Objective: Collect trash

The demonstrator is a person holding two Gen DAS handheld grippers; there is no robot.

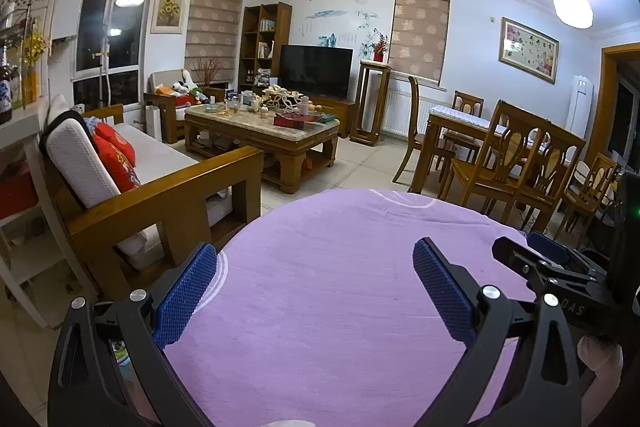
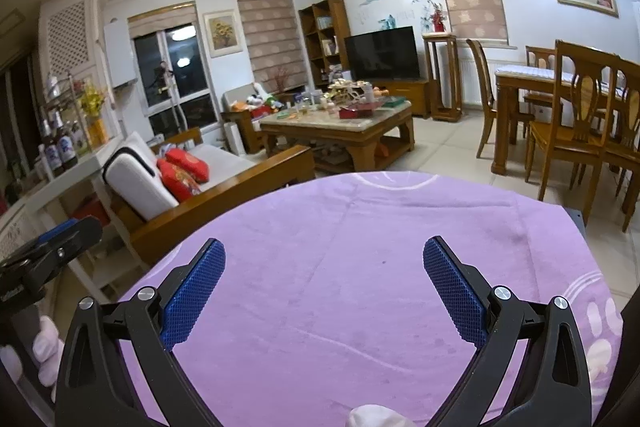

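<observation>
Both tongs, left (image 1: 315, 281) and right (image 2: 324, 279), hang spread apart and empty above the purple-clothed counter (image 1: 340, 247). No trash shows on that cloth, and no bin either. Beyond it, the cluttered coffee table (image 2: 340, 125) may hold scraps, too small to tell. Either collecting is finished here or its trash lies elsewhere.

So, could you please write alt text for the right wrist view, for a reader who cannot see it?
The open right gripper, with blue-padded fingers, hovers over a bare purple tablecloth. Beyond it lies a living room with a wooden sofa, a cluttered coffee table, a television and dining chairs.
</observation>
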